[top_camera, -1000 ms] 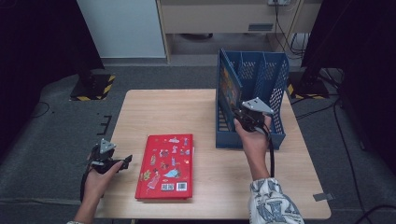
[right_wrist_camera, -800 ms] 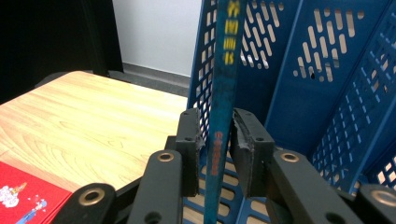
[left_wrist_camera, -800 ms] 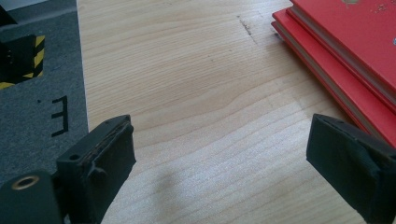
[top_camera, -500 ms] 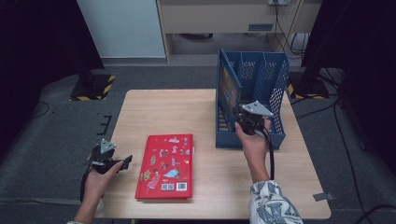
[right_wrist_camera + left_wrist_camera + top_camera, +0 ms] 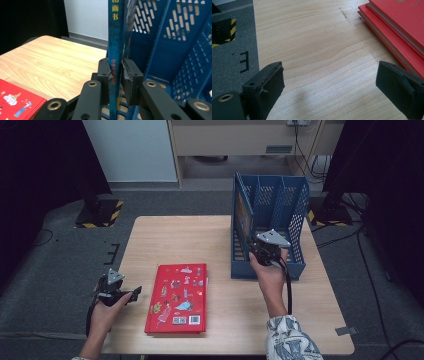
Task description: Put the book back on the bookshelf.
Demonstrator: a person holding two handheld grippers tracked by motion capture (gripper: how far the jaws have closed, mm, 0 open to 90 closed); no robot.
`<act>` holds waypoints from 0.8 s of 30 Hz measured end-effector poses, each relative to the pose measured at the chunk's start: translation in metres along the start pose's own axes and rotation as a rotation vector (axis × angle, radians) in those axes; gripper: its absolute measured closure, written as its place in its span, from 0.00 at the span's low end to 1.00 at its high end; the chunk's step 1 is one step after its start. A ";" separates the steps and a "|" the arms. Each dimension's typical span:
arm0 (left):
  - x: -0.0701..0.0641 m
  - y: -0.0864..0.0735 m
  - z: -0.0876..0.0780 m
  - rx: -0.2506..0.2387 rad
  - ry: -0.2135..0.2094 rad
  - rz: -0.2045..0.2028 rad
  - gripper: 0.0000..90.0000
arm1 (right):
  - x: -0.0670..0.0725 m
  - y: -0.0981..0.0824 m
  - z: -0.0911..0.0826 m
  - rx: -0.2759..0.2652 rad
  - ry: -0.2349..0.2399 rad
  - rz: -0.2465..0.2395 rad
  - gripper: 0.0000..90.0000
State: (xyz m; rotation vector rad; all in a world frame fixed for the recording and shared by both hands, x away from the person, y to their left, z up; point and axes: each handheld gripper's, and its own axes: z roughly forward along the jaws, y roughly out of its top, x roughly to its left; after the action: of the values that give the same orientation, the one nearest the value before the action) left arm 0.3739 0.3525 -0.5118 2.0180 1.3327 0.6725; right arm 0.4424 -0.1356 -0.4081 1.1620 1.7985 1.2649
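Right gripper (image 5: pixel 115 72) has just been closing its jaws on the upright blue book (image 5: pixel 115 37) in the rack (image 5: pixel 295 227); nothing else moved, so filing continues. Left gripper (image 5: pixel 332 82) is open.

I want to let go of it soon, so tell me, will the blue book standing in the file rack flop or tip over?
The blue book looks stiff: it stands straight above the right gripper, whose jaws pinch its spine. It is thin, so freed it would probably lean. The blue file rack has dividers close by, which would likely catch it before it falls flat.
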 end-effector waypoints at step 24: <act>0.000 0.000 0.000 -0.005 -0.001 -0.006 0.08 | 0.019 0.007 0.006 -0.013 0.058 -0.015 0.81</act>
State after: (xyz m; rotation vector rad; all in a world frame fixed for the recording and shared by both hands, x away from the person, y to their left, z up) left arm 0.3740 0.3528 -0.5114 2.0095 1.3340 0.6711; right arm 0.4426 -0.1151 -0.4035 1.1135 1.8347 1.3126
